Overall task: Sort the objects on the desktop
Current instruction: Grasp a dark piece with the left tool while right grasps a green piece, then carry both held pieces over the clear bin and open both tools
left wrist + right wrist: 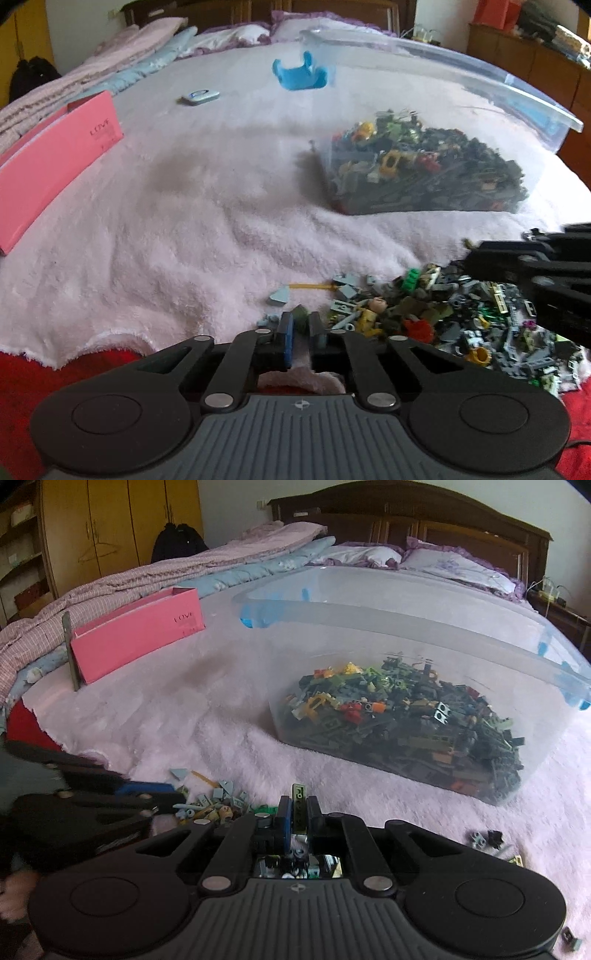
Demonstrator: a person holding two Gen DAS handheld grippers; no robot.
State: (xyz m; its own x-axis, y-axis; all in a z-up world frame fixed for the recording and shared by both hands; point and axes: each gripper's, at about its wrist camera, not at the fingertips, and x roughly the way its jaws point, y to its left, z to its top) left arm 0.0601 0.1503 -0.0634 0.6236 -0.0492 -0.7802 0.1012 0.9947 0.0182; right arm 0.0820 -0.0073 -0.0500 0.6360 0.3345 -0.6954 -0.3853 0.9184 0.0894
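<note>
We work on a pink fleece blanket point(229, 716) across a bedroom bed. Our right gripper point(299, 812) clamps a green beam point(298, 805), long axis upright; our left gripper point(301, 326) is nearly closed, pinching nothing we can see.

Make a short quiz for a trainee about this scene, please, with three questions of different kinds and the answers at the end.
1. True or false: the right gripper holds a thin olive-green piece upright between its fingers.
2. Multiple choice: where does the clear plastic bin of bricks stand? A) on the floor B) on the pink blanket C) on the pink box
3. Fill in: the loose brick pile lies on the blanket in front of the left gripper, toward its ____ side.

Key: 1 true; 2 B; 3 right.
</note>
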